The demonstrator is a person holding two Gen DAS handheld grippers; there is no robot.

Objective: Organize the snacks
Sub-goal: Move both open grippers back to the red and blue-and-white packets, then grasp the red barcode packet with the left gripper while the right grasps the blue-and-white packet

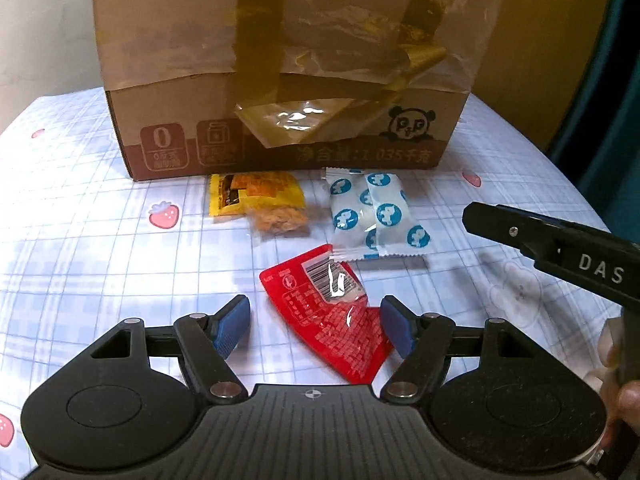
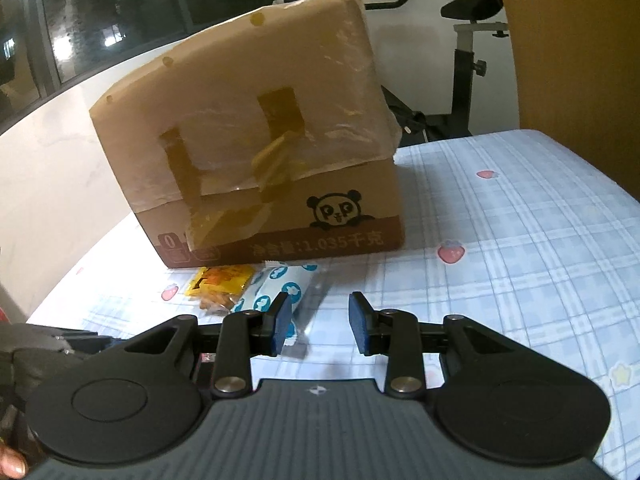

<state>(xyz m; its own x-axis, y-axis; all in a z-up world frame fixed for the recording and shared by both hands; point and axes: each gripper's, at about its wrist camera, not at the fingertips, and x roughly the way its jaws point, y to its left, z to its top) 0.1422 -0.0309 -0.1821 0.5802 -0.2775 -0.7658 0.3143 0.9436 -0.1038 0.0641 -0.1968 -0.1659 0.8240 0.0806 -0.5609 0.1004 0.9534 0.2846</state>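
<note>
I hold the left gripper (image 1: 314, 326) low with its fingers spread either side of the red packet (image 1: 334, 316), ready to pinch. The right gripper (image 2: 318, 324), fingers apart and empty, waits near the white-and-blue packet (image 2: 276, 290), before the cardboard box (image 2: 256, 152) on the desk (image 2: 520, 240).

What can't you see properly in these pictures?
- Inside of the cardboard box: its flap hangs down in front in both views.
- Red packet: its near end is hidden by the left tool in the left view.
- White packet with blue dots: partly hidden by a finger of the right tool in the right view.
- Small print on all packets: too blurred to read.
</note>
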